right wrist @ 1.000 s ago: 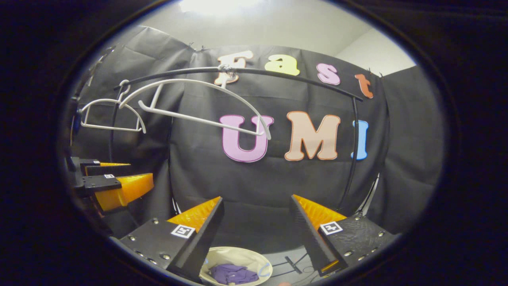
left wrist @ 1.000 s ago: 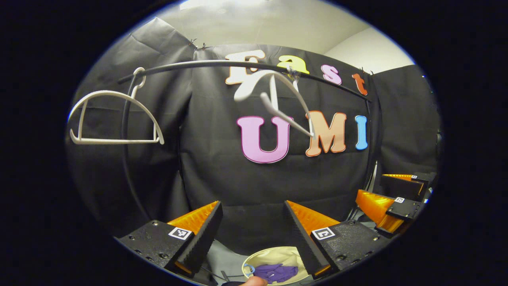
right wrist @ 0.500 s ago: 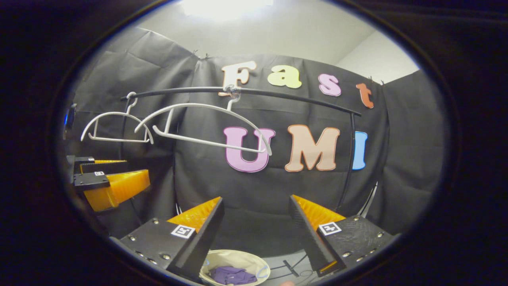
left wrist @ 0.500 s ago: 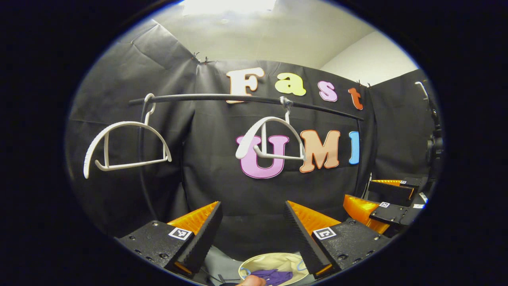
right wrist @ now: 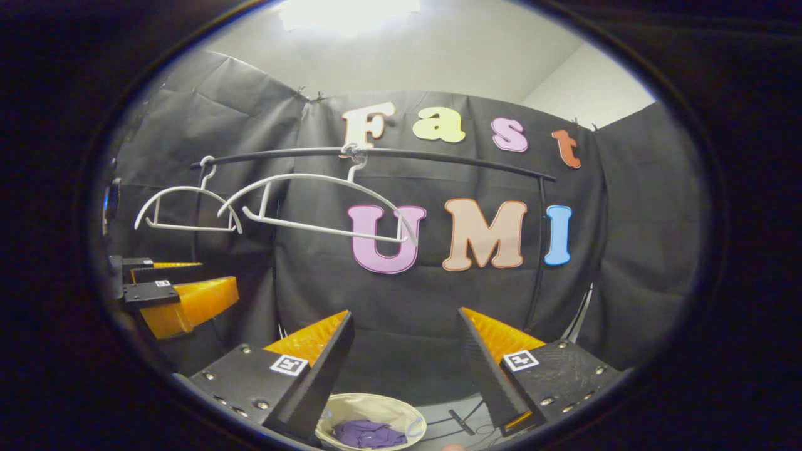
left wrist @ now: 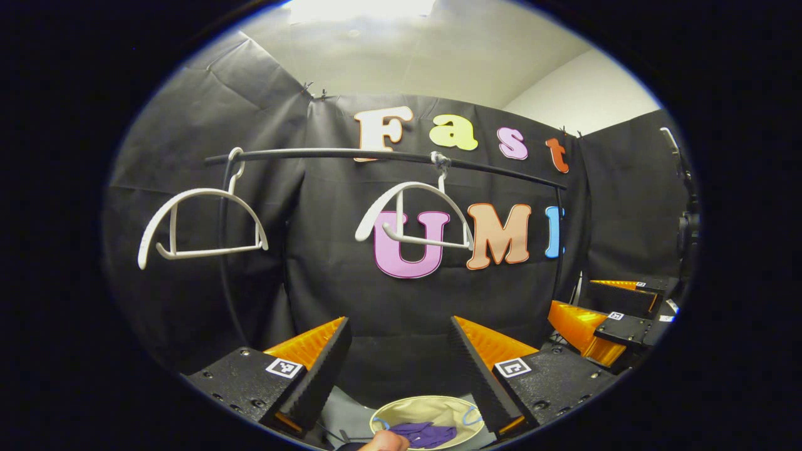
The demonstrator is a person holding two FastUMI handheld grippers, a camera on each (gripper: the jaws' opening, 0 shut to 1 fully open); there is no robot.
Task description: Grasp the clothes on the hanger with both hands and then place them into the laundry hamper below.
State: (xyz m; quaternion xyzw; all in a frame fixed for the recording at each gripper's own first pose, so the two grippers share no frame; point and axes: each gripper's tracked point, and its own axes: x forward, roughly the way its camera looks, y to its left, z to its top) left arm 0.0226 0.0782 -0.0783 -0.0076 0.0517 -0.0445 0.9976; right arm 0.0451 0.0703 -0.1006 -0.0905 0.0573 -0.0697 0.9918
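A purple garment (left wrist: 426,433) (right wrist: 366,433) lies crumpled inside the cream round hamper (left wrist: 401,414) (right wrist: 351,407) on the floor below. Two bare white hangers hang from the black rail (left wrist: 326,153) (right wrist: 432,155): one at the left end (left wrist: 200,222) (right wrist: 185,207), one near the middle (left wrist: 413,213) (right wrist: 319,203). My left gripper (left wrist: 398,344) is open with nothing between its fingers, above the hamper. My right gripper (right wrist: 404,341) is open too and holds nothing. The right gripper (left wrist: 611,313) shows at the right of the left gripper view; the left gripper (right wrist: 175,291) shows at the left of the right gripper view.
The rail's black uprights stand at the left (left wrist: 222,269) and right (right wrist: 536,263). A fingertip (left wrist: 382,442) shows at the bottom edge of the left gripper view. A cable (right wrist: 463,423) lies on the grey floor beside the hamper.
The middle hanger was swinging and has settled to nearly level. Both grippers have drawn back and down from the rail, staying open. The garment lies in the hamper throughout.
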